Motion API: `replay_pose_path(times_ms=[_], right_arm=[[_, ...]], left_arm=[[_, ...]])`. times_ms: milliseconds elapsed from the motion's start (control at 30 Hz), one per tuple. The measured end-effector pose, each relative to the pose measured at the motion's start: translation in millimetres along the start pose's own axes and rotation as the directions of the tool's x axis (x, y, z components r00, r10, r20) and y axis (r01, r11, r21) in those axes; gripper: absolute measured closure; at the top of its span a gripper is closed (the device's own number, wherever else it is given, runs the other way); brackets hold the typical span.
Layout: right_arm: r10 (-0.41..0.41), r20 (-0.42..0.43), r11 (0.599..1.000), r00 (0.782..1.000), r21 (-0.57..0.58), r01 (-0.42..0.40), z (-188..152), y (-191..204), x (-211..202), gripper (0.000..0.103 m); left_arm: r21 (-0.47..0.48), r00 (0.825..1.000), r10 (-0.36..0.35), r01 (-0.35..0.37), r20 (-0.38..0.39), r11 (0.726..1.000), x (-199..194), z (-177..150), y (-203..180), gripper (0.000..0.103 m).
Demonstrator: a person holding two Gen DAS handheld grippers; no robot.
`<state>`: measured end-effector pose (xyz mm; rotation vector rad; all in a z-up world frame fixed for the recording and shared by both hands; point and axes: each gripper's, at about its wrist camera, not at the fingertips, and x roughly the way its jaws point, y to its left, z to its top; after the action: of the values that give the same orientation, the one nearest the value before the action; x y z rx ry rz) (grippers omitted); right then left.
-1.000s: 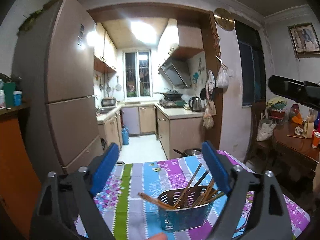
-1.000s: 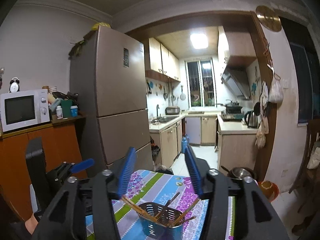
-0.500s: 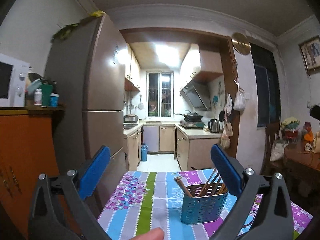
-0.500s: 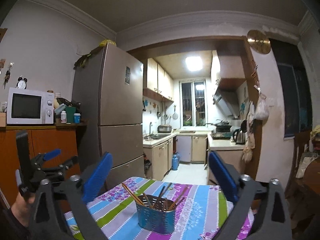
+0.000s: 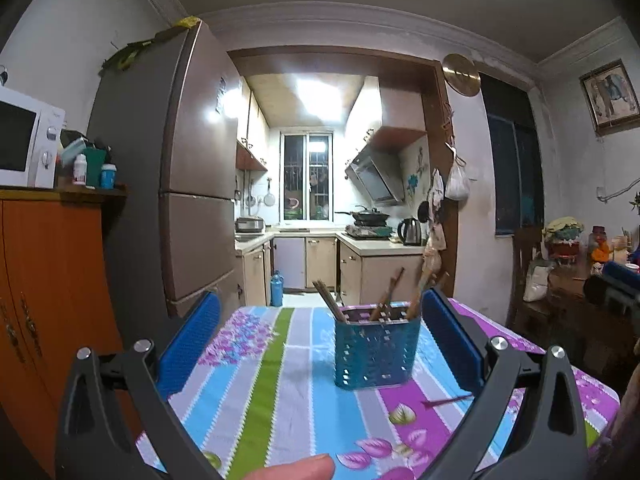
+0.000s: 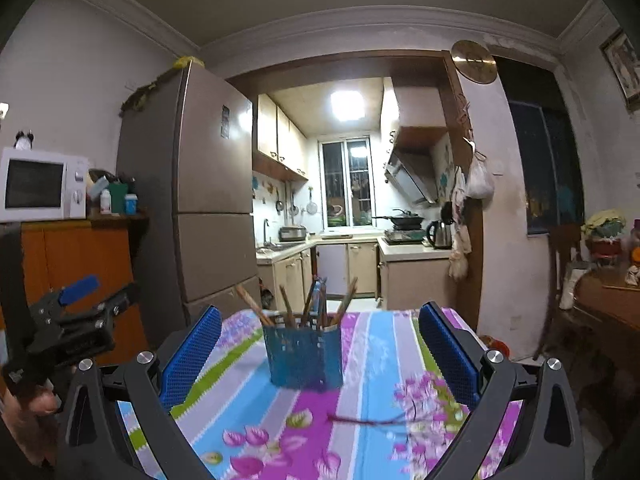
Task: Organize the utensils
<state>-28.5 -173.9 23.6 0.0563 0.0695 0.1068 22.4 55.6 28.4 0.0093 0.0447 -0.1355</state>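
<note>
I had drawn both grippers, left (image 5: 320, 336) and right (image 6: 318, 344), back from the holder (image 5: 377, 350), jaws spread, empty; one chopstick (image 6: 372, 421) remained on the table (image 5: 280, 400) for pickup.

On the desk (image 5: 256, 380) the blue perforated utensil holder (image 5: 376, 350) stands alone, chopsticks (image 5: 386, 292) fanning above its rim (they block a straight descent). Striped cloth lies bare to its left and front; one loose chopstick (image 5: 446, 400) lies near its front right. A fridge (image 5: 192, 184) stands beyond the left edge
</note>
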Motion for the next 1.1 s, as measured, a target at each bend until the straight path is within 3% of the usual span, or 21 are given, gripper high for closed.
replay_pose_path(times_ms=[300, 767, 1100], right_arm=[[-0.012, -0.04, 1.0, 0.999, -0.02, 0.011, -32, 24, -2, 0.005], [-0.052, -0.046, 0.998, 0.998, -0.028, 0.051, -38, 32, -7, 0.005], [-0.072, 0.096, 0.997, 0.993, -0.035, 0.075, -54, 25, -35, 0.005]], left_arm=[[0.014, 1.0, -0.001, 0.002, -0.027, 1.0, -8, -19, -4, 0.006], [0.024, 0.999, -0.014, 0.014, -0.03, 1.0, -18, -30, -3, 0.006], [0.052, 0.994, -0.035, 0.029, 0.105, 0.998, -43, -47, -17, 0.006]])
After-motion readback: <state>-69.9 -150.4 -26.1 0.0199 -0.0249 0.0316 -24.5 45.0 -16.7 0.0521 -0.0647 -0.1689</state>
